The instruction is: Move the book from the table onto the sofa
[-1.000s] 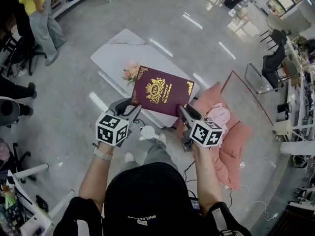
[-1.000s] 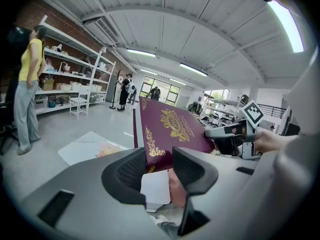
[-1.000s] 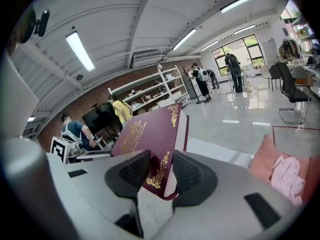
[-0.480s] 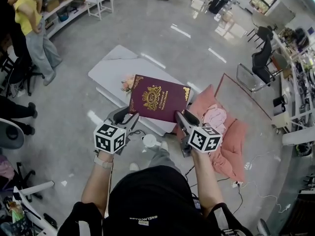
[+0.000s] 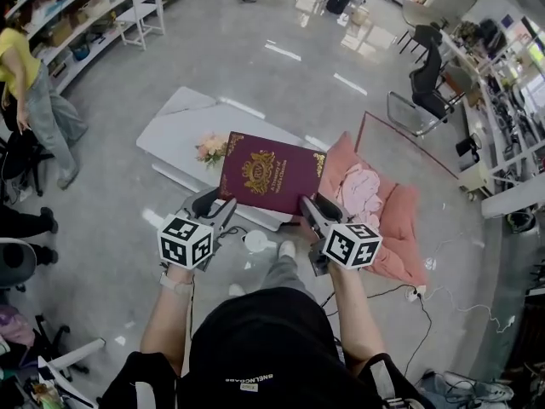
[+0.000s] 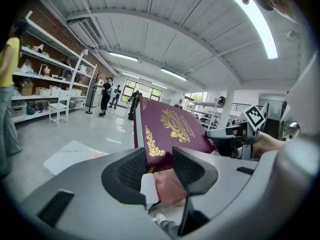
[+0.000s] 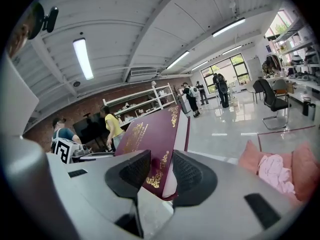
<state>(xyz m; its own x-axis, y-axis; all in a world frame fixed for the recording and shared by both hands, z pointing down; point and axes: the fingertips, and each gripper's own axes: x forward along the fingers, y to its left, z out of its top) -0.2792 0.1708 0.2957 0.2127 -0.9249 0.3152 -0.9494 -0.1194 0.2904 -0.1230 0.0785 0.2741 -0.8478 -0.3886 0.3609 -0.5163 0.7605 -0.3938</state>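
Observation:
A thick maroon book [image 5: 271, 175] with gold ornament hangs in the air, lifted clear of the white table [image 5: 174, 128]. My left gripper [image 5: 223, 204] is shut on its near left corner and my right gripper [image 5: 309, 208] is shut on its near right corner. In the left gripper view the book [image 6: 170, 131] rises from between the jaws, with the right gripper [image 6: 227, 134] beyond it. In the right gripper view the book [image 7: 150, 143] stands clamped edge-on between the two pads. The pink sofa cushions [image 5: 387, 228] lie on the floor just right of the book.
A small flower bunch [image 5: 210, 148] lies on the table near the book's far left corner. A pale pink cloth [image 5: 362, 192] rests on the cushions. A metal frame and office chair [image 5: 417, 92] stand beyond. A person in yellow [image 5: 30, 100] stands far left by shelves.
Both grippers have carried the book upward and a little toward the right, nearer the pink cushions. The head camera has swung, so the table now sits further left.

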